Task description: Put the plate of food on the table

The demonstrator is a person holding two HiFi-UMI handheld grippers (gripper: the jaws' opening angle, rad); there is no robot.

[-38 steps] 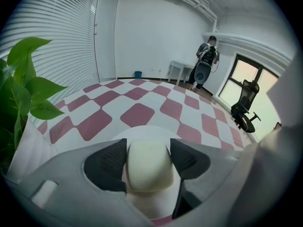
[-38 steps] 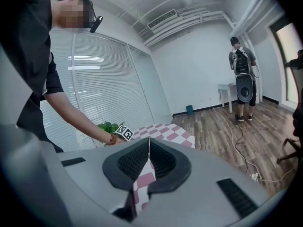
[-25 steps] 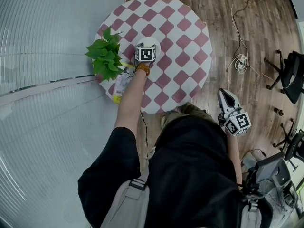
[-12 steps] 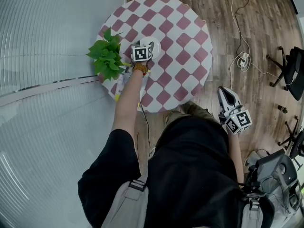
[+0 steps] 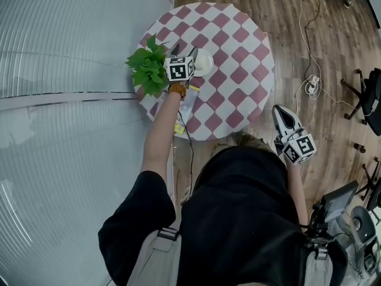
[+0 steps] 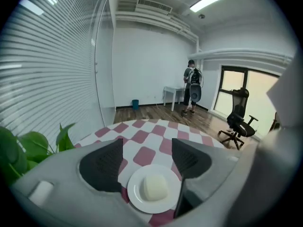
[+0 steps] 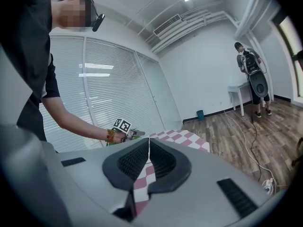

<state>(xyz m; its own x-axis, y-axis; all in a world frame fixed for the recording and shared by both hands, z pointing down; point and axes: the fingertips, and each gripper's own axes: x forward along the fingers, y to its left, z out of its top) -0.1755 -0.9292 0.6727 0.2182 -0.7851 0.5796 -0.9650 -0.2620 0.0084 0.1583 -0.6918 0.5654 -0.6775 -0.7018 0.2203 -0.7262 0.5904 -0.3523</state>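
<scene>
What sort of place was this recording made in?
Probably an office room staged as a dining corner: a swivel office chair, slatted blinds, a power strip on the wood floor, and a round checkered table.

There is one round table [image 5: 238, 70], one plate [image 5: 203, 62], one pale block of food [image 6: 155, 188] and one leafy plant [image 5: 149, 67]. Two grippers show, the left gripper [image 6: 147, 148] and the right gripper [image 7: 149, 148]. The left gripper view shows one office chair [image 6: 239, 119] and one person [image 6: 191, 84].
</scene>
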